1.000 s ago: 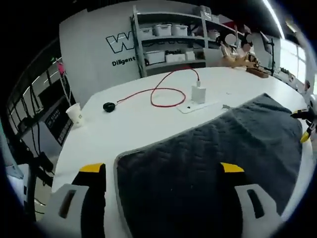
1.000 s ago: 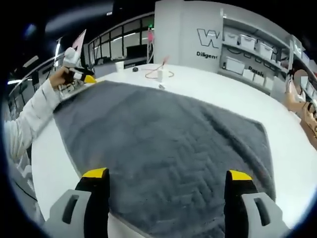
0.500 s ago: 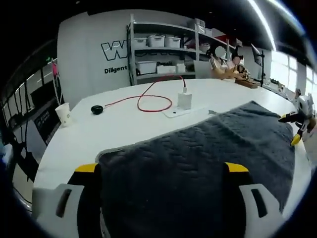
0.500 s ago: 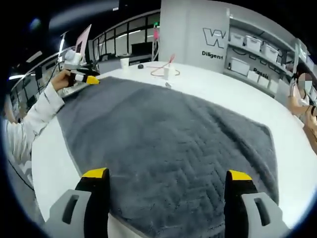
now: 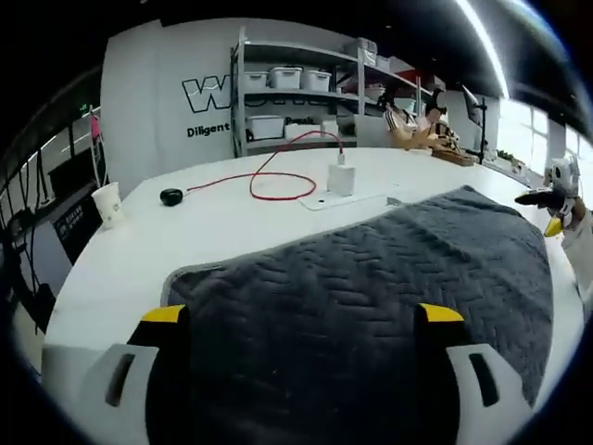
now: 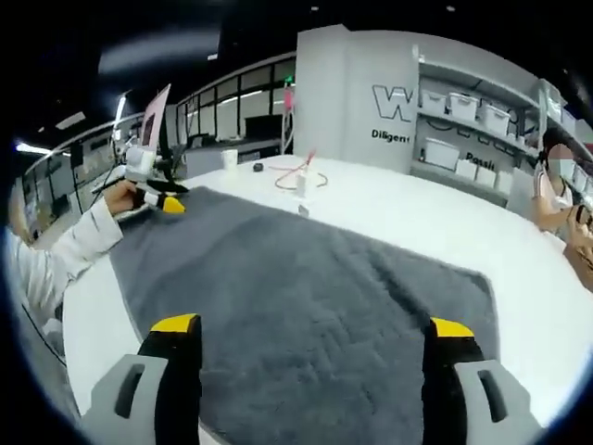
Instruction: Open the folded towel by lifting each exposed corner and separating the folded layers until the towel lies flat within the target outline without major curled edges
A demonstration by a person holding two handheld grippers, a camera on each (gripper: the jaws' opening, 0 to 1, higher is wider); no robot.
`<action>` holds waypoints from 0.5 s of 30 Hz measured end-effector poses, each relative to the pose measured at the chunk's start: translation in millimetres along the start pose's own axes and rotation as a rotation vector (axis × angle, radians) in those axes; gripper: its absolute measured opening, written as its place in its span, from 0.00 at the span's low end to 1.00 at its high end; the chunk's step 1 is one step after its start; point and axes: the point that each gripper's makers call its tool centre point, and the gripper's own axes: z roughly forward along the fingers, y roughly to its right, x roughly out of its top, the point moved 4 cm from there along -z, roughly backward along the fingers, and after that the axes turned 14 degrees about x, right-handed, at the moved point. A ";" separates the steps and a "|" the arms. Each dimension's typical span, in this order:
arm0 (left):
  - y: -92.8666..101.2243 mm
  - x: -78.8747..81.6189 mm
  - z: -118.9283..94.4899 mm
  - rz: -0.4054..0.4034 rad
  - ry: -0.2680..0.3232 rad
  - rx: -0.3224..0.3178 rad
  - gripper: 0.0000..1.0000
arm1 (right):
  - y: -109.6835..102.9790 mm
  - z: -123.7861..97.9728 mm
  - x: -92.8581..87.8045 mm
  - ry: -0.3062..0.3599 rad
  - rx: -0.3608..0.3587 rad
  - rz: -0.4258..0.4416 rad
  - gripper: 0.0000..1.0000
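The grey quilted towel [image 5: 389,278] looked soft, limp and fairly heavy, best pinched at a corner, while the left gripper [image 5: 301,320] and right gripper [image 6: 313,329] hung spread and seemingly empty.

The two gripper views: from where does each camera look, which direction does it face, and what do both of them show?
Left gripper view: rides on the left gripper, looking over the grey towel toward the red cable, the paper cup and the shelves; its two yellow-tipped jaws rise wide apart.
Right gripper view: rides on the right gripper, looking along the towel; a sleeved hand holds the left gripper at the far corner.
Shared: the towel, the white table, cable, cup and shelves.
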 end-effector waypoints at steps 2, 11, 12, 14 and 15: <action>-1.5 0.4 0.8 -0.006 0.003 0.001 0.98 | 8.4 -5.8 9.8 0.000 -0.005 -0.001 0.99; -4.8 4.7 -2.8 -0.037 0.029 0.008 0.97 | 74.3 -18.3 59.1 0.080 -0.120 0.013 0.88; -5.5 4.8 -2.8 -0.039 0.030 0.009 0.97 | 84.9 -18.3 62.3 0.096 -0.145 0.030 0.86; -6.7 4.9 -3.3 -0.046 0.033 0.012 0.97 | 99.4 -17.0 65.1 0.102 -0.171 0.038 0.82; -7.4 4.9 -3.4 -0.048 0.034 0.013 0.97 | 109.0 -15.8 65.8 0.106 -0.190 0.046 0.80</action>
